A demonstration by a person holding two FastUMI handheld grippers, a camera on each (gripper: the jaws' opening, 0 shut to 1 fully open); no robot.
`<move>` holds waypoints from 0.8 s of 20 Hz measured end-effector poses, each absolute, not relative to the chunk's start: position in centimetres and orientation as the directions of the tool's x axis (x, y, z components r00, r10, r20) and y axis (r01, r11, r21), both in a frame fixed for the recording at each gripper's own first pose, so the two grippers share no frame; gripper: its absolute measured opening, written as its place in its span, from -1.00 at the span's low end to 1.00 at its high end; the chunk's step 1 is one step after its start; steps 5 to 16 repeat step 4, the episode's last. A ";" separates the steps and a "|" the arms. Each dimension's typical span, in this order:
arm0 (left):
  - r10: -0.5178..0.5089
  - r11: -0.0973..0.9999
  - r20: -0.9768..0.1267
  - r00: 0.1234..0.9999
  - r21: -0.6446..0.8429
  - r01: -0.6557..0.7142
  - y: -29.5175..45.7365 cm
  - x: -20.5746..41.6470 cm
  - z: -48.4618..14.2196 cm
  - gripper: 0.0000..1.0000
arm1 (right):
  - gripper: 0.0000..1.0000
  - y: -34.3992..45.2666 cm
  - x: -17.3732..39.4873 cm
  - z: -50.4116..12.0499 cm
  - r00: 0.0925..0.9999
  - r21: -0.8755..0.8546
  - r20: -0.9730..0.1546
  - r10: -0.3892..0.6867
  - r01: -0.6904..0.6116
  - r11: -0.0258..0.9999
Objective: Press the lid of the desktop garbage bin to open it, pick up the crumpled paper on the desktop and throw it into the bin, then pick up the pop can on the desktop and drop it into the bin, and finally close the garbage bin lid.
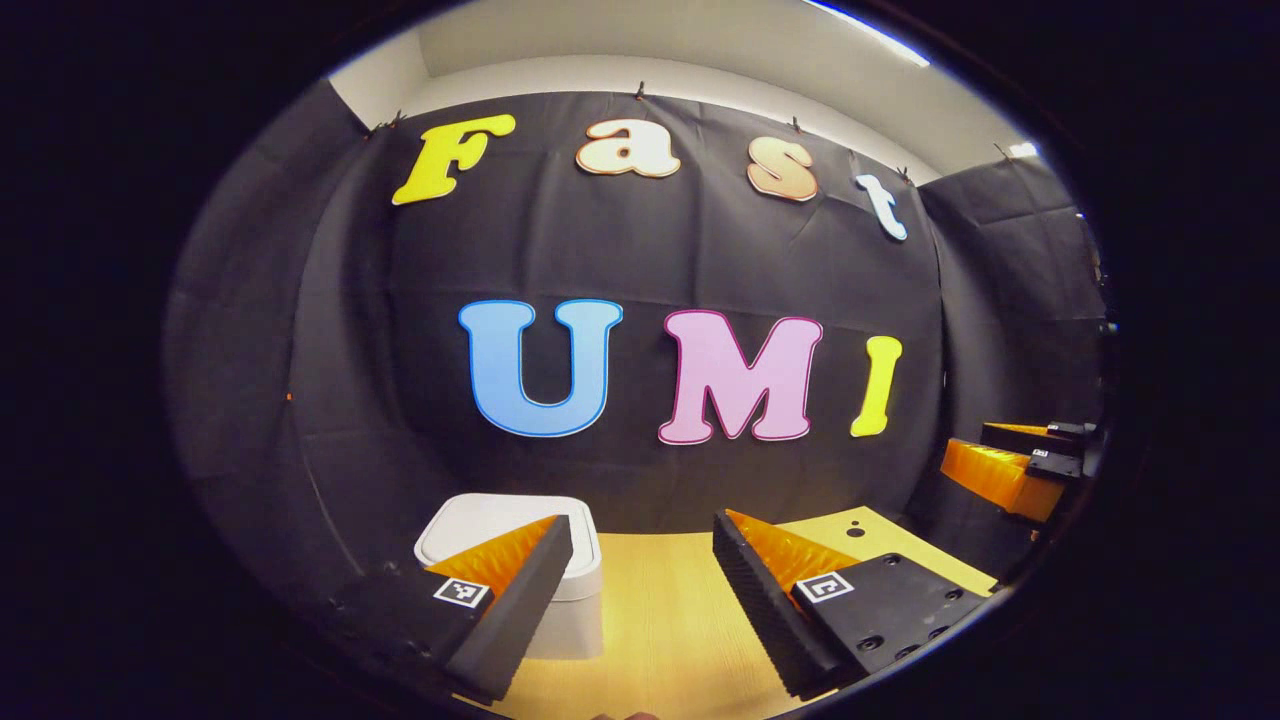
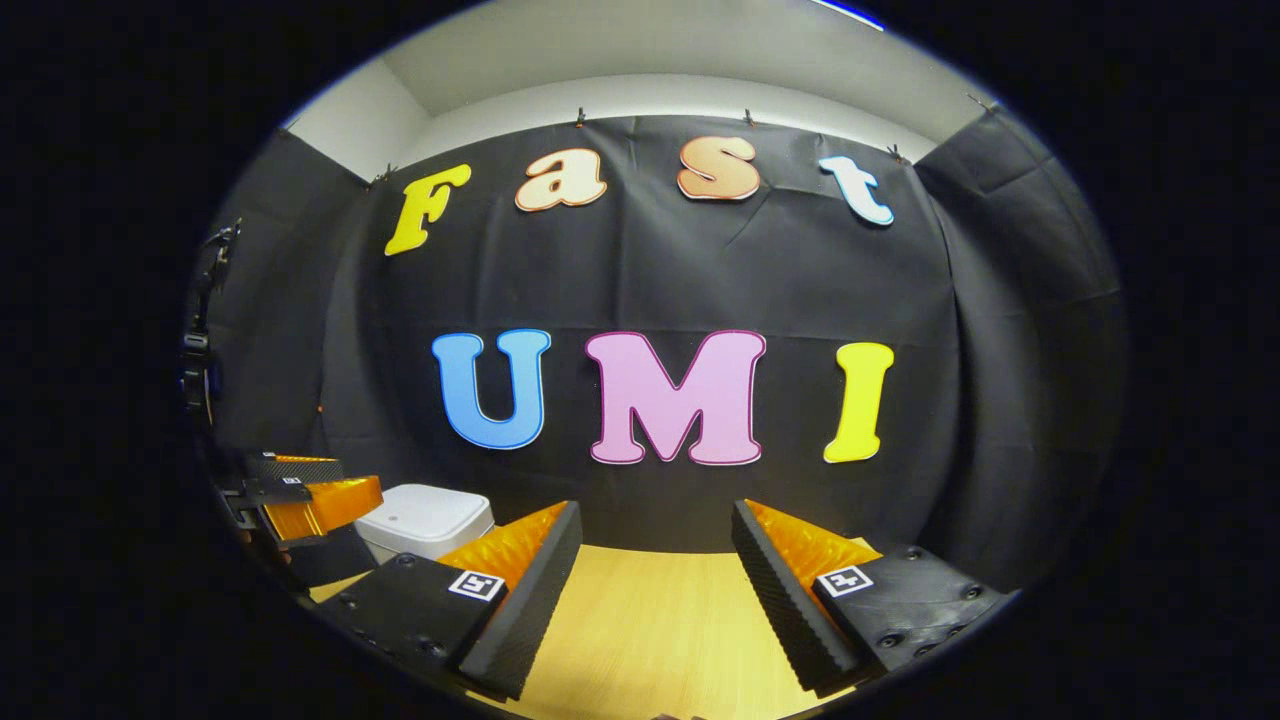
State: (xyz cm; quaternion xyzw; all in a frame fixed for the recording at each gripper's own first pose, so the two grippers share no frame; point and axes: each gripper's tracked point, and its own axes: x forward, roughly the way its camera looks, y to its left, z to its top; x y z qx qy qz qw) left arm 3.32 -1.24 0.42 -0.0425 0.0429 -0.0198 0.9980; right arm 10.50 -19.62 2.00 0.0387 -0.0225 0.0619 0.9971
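**Four steps to go, none visibly begun**

Both of my grippers hang above the wooden surface point(image 1: 660, 610) with their fingers spread apart and nothing between them. In the left gripper view, my left gripper point(image 1: 640, 590) points toward the booth wall, and the white garbage bin point(image 1: 480, 525) sits at the lower left of the frame, partly hidden behind my left-hand finger. Its lid looks flat and shut, so I judge the press that opens it is not yet done. My right gripper point(image 1: 1015, 465) shows at the right edge of that frame, well apart from the bin.

In the right gripper view, my right gripper point(image 2: 655, 590) also faces the wall over bare wood, its fingers wide with only the surface point(image 2: 650, 620) showing through the gap. The garbage bin point(image 2: 425, 520) lies at the lower left of this frame, lid down, with my left gripper point(image 2: 300, 495) just beside it on the left.

I cannot place the crumpled paper or the pop can from these frames, so I cannot say whether either is in the bin; with the lid closed and both grippers empty, my reading is that the whole sequence remains: press the lid, drop in the paper, drop in the can, close the lid. My left gripper is the nearer one for that first press.
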 end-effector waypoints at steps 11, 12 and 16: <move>-0.062 0.995 -0.073 0.995 -0.081 0.056 -0.8 2.1 0.4 0.89 | 0.94 -19.3 7.6 3.2 0.993 0.051 0.072 0.092 -0.096 0.994; -0.062 0.995 -0.073 0.995 -0.081 0.056 -0.8 2.1 0.4 0.89 | 0.94 -19.3 7.6 3.2 0.993 0.051 0.072 0.092 -0.096 0.994; -0.062 0.995 -0.073 0.995 -0.081 0.056 -0.8 2.1 0.4 0.89 | 0.94 -19.3 7.6 3.2 0.993 0.051 0.072 0.092 -0.096 0.994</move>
